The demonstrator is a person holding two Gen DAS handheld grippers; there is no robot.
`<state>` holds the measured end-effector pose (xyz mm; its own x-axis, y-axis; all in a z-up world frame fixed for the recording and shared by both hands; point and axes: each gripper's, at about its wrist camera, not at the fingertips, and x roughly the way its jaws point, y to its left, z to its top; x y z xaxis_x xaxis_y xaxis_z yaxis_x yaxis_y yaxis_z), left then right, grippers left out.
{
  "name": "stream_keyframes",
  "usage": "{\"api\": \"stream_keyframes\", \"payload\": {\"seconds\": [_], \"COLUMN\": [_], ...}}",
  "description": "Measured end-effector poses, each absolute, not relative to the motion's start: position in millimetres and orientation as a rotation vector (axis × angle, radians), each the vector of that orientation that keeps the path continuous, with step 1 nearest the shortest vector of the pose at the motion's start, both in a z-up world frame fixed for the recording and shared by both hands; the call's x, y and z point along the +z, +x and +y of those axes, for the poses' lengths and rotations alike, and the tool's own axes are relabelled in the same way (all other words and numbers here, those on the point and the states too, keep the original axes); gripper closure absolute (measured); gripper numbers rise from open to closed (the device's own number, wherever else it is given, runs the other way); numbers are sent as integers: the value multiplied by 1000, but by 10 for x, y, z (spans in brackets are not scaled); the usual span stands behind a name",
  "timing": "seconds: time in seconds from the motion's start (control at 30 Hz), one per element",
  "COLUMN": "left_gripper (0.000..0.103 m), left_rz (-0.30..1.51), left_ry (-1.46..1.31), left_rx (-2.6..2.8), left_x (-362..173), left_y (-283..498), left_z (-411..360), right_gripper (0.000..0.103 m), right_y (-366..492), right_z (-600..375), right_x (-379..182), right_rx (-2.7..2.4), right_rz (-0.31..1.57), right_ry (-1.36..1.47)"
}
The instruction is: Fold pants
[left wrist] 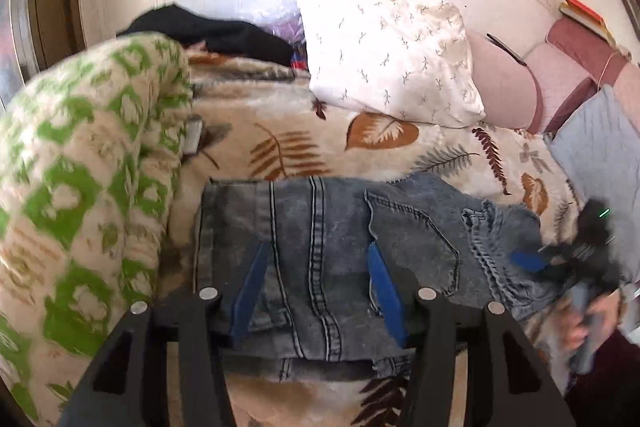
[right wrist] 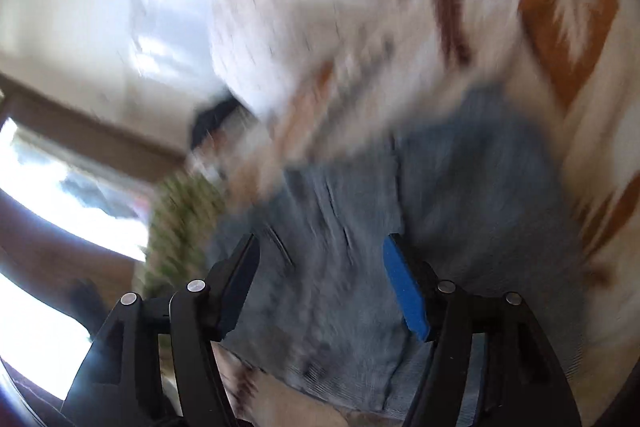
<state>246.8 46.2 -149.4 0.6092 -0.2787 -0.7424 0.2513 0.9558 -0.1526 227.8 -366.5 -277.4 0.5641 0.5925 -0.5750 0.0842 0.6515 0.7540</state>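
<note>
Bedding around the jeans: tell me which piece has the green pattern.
The rolled blanket left of the jeans. It has green shapes on cream; the bedspread under the jeans shows brown leaves, and the pillow is white with tiny sprigs.

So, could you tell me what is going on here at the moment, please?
A person with a gripper in each hand is folding blue jeans on a leaf-print blanket spread over a bed. The jeans already lie folded into a compact stack, back pocket up. The left gripper is open just above the denim, holding nothing. The right gripper is open too, over the waistband end; its view is motion-blurred. A white pillow and a green patterned blanket lie nearby.
</note>
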Motion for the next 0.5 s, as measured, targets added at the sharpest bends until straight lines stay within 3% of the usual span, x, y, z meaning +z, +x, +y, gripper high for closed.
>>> {"api": "stream_keyframes", "payload": {"seconds": [0.23,0.37,0.5], "left_gripper": [48,33,32], "left_rz": [828,758,746], "left_ry": [-169,-180,-231], "left_rx": [-348,-358,-384], "left_x": [-1222,-969,-897], "left_y": [2256,2066,2007], "left_z": [811,958,1136], "right_gripper": [39,39,39], "right_y": [2092,1990,1826], "right_z": [-2940,-2225,-1568], "right_x": [-2202,-1993,-1944], "right_rx": [442,604,667], "right_rz": [860,819,778], "right_ry": [473,304,100]}}
